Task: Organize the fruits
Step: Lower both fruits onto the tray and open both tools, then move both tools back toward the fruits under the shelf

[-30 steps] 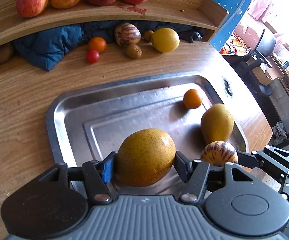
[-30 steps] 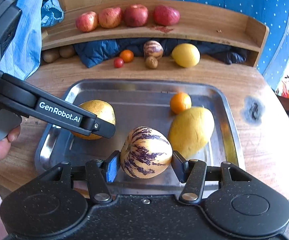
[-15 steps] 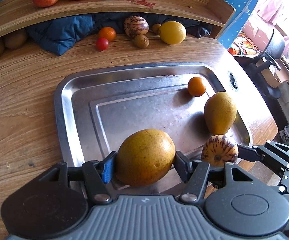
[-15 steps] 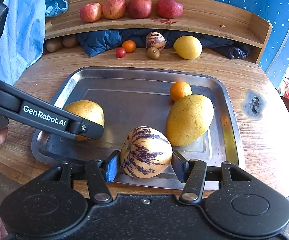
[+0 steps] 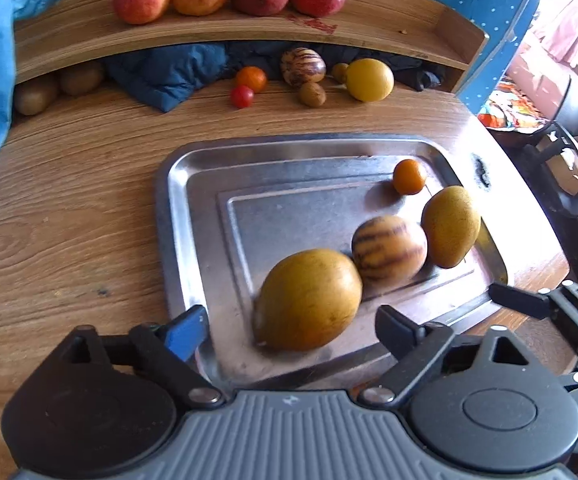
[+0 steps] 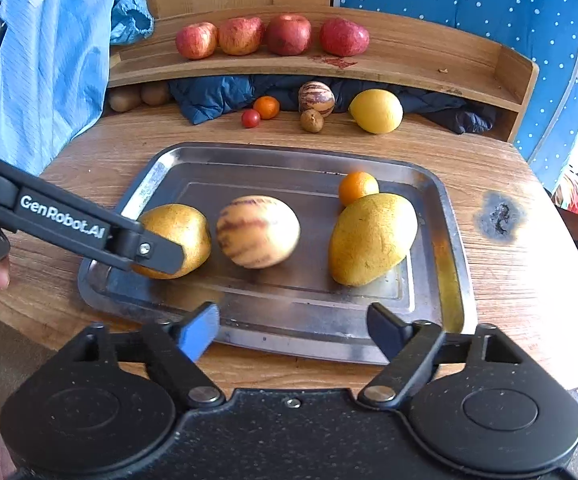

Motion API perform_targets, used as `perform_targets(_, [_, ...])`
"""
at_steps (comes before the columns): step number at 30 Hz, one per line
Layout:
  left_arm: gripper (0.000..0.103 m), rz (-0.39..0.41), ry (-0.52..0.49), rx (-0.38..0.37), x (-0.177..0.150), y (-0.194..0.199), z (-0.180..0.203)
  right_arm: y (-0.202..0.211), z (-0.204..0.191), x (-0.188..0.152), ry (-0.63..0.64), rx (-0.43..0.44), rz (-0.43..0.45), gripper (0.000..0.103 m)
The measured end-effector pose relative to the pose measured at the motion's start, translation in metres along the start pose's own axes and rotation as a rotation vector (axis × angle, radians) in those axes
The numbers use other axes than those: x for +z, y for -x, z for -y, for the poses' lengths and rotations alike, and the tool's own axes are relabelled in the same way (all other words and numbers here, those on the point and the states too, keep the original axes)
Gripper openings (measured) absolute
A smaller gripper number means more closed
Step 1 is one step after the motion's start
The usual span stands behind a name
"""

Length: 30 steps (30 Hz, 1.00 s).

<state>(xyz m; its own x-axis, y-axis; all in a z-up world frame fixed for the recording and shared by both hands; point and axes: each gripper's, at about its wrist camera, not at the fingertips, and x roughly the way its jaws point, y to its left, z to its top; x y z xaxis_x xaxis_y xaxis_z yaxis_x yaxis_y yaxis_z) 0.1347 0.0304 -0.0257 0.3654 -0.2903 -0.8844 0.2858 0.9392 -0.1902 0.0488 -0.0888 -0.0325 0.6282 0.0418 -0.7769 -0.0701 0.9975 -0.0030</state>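
Wooden table, curved wooden shelf at the far edge. Four red apples in a row on the shelf. Beneath it, on the table: dark blue cloth, small red tomato, small orange, striped melon, brown kiwi-like fruit, yellow lemon. Blue plastic sheet hangs at left. Dark burn mark on the table right of the tray.

Metal tray sits mid-table, nothing blocking its open far-left floor. On it, left to right in the right wrist view: yellow-brown mango at the near left, pale purple-striped melon just beside it, larger yellow mango at right, small orange mandarin touching its far side. The striped one is slightly blurred.

Left gripper: jaws spread wide, empty; the near-left mango lies between and just beyond the tips, whether touching them I cannot tell. Seen from the right wrist view, one of its fingers overlaps that mango.

Right gripper: jaws spread wide, empty, over the tray's near rim, apart from the striped melon.
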Motion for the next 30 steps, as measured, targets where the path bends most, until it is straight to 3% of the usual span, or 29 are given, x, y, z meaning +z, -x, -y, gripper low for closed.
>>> perform_targets(6, [0.102, -0.073, 0.02, 0.073, -0.011, 0.008, -0.003, 0.011, 0.008, -0.009, -0.015, 0.002, 0.017, 0.102])
perform_targets(16, [0.102, -0.094, 0.058, 0.16, -0.017, 0.023, -0.003, 0.019, 0.023, -0.019, -0.072, -0.015, 0.015, 0.102])
perform_targets(30, [0.102, -0.036, 0.015, 0.164, 0.022, 0.016, 0.013, 0.019, 0.051, 0.003, -0.109, -0.067, 0.06, 0.102])
